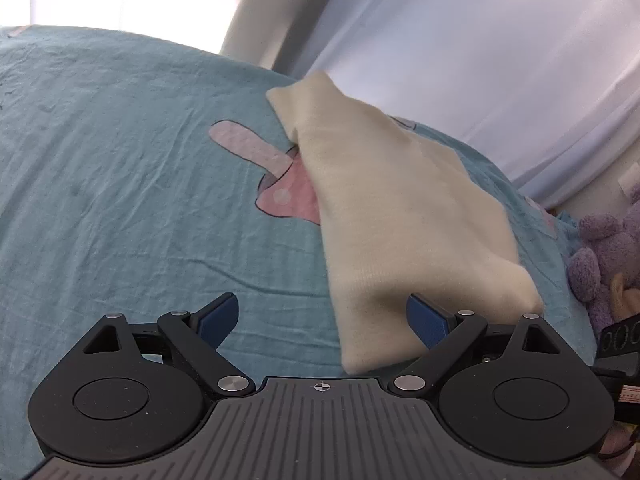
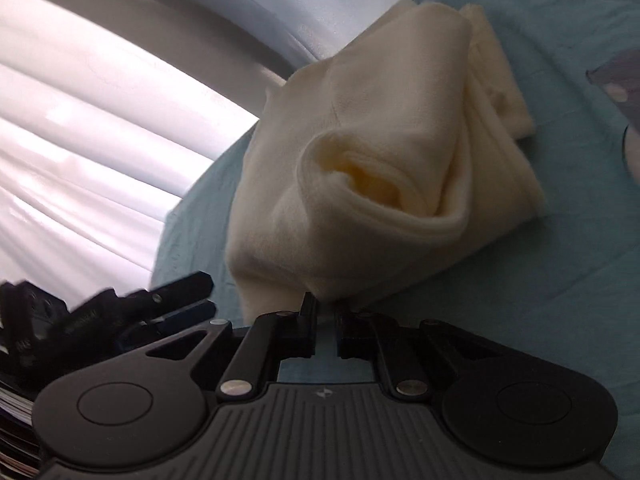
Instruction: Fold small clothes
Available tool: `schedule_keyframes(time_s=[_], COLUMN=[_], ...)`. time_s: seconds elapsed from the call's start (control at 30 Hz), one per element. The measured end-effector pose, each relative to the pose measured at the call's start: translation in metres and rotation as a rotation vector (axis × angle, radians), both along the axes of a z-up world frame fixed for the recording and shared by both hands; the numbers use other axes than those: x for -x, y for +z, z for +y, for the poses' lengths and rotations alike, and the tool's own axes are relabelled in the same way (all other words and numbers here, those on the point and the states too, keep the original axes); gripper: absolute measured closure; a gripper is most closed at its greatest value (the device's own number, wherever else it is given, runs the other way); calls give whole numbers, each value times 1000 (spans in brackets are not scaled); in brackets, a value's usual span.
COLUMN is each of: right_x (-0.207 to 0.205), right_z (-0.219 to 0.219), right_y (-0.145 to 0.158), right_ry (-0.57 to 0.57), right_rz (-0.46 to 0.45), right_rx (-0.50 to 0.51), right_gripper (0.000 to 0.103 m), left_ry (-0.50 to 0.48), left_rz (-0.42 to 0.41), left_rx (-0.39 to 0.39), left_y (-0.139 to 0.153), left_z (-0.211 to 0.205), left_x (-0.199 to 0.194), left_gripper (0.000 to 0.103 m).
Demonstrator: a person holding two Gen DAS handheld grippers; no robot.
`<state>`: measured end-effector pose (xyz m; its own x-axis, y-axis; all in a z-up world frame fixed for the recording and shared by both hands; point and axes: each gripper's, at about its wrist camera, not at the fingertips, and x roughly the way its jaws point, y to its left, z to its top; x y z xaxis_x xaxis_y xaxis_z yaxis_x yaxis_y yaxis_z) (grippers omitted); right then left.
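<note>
A cream knitted garment lies folded on the teal bed sheet. My left gripper is open; its right finger sits against the garment's near end and nothing is between the jaws. In the right wrist view the same cream garment is bunched and partly lifted. My right gripper is shut on its near lower edge. The left gripper's fingers show at the left of that view, close to the cloth.
The sheet has a pink and grey cartoon print beside the garment. A purple plush toy lies at the right edge of the bed. White curtains hang behind the bed.
</note>
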<state>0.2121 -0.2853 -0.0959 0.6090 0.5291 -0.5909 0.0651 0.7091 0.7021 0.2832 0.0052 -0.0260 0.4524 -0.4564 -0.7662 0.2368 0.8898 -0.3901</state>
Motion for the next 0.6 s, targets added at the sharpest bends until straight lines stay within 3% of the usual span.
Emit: schedule_keyframes(time_s=[0.03, 0.13, 0.27, 0.4, 0.53, 0.6], right_x=[4, 19, 26, 19, -11, -24], right_z=[-2, -18, -55, -78, -66, -60], right_y=[7, 37, 56, 58, 45, 42], right_ry=[8, -8, -98, -175, -148, -133], right_rz=[-25, -115, -144, -131, -81, -75], right_rx=[27, 158, 183, 140, 155, 169], right_gripper=[89, 62, 49, 47, 47, 52], left_ry=[-11, -27, -44, -69, -83, -86], left_rz=[-7, -14, -3, 17, 26, 26], left_rx=[-3, -7, -1, -19, -31, -34], left_y=[1, 2, -1, -9, -13, -14], left_z=[-1, -6, -16, -25, -31, -33], left_x=[0, -1, -3, -3, -3, -3], left_gripper=[8, 8, 8, 8, 8, 8])
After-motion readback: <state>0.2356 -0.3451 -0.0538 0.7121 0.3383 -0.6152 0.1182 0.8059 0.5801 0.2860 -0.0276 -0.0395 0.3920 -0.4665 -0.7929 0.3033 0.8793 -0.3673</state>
